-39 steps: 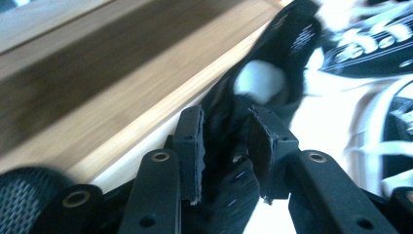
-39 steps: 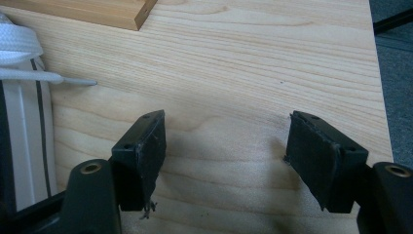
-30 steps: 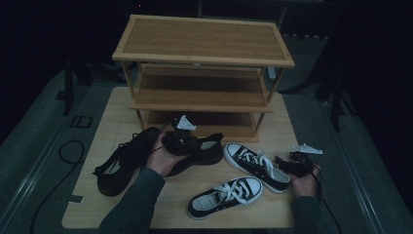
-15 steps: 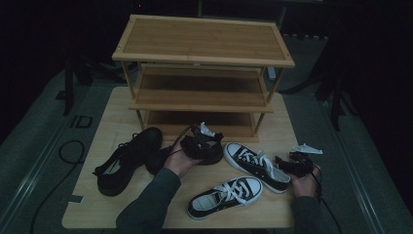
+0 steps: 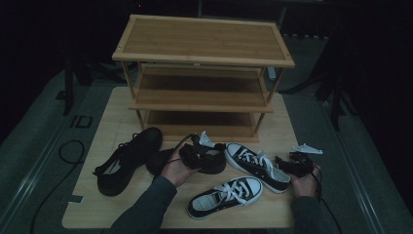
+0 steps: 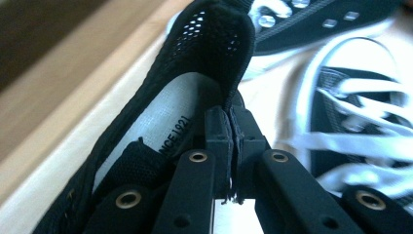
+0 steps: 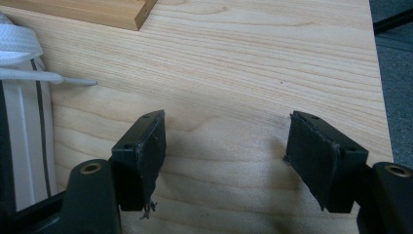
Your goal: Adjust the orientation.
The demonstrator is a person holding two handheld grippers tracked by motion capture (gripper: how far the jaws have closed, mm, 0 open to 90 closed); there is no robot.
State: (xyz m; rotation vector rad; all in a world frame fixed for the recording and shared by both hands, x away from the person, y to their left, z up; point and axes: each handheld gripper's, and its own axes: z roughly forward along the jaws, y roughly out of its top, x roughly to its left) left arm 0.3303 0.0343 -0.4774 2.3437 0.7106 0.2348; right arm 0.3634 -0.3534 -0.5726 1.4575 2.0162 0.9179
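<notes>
A black mesh shoe (image 5: 214, 163) lies in front of the wooden shoe rack (image 5: 202, 58). My left gripper (image 5: 192, 155) has just been closing on it. In the left gripper view its jaws (image 6: 229, 129) pinch the heel collar of that shoe (image 6: 214, 53), shut on it. The shoe's black mate (image 5: 129, 161) lies to the left on the table. My right gripper (image 5: 292, 165) rests at the table's right side beside a black-and-white sneaker (image 5: 255, 165). Its jaws (image 7: 224, 156) stand wide open over bare wood with nothing between them.
A second black-and-white sneaker (image 5: 226, 195) lies near the front edge of the light wooden table (image 5: 122, 107). The rack has three shelves with nothing on them. A rack foot (image 7: 97, 12) and a sneaker's white sole (image 7: 19, 122) lie just beyond the right jaws.
My left hand has moved right and down over the black shoe, and its jaws have closed on the heel collar. The right gripper has stayed where it was.
</notes>
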